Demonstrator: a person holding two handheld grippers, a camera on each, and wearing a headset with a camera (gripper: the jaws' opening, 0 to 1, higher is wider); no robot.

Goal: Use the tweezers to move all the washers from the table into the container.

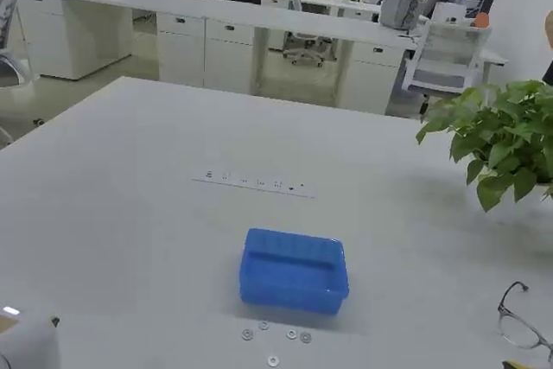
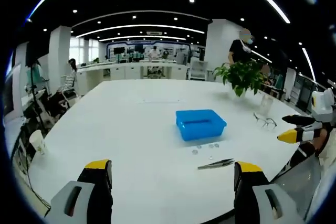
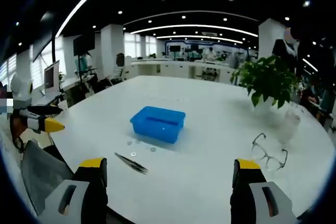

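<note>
Plainly, both tools are held empty at the near edge of the white table (image 1: 130, 213).
The left gripper (image 2: 172, 166) and right gripper (image 3: 168, 163) have their jaws spread wide, gripping nothing. The tweezers (image 3: 132, 163) lie flat near the washers (image 1: 291, 333), which are scattered just in front of the blue container (image 1: 294, 270). Glasses (image 1: 523, 321) rest to the right.

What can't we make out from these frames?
- Washers: the head view's bottom edge runs just past them, so more may be cut off. In both gripper views they are specks, so the count is unsure.
- Container floor: the near wall hides it in both gripper views, so I cannot tell if washers are inside.
- Tweezers: too small to see the tips.
- Glasses: cut off by the head view's right edge.
</note>
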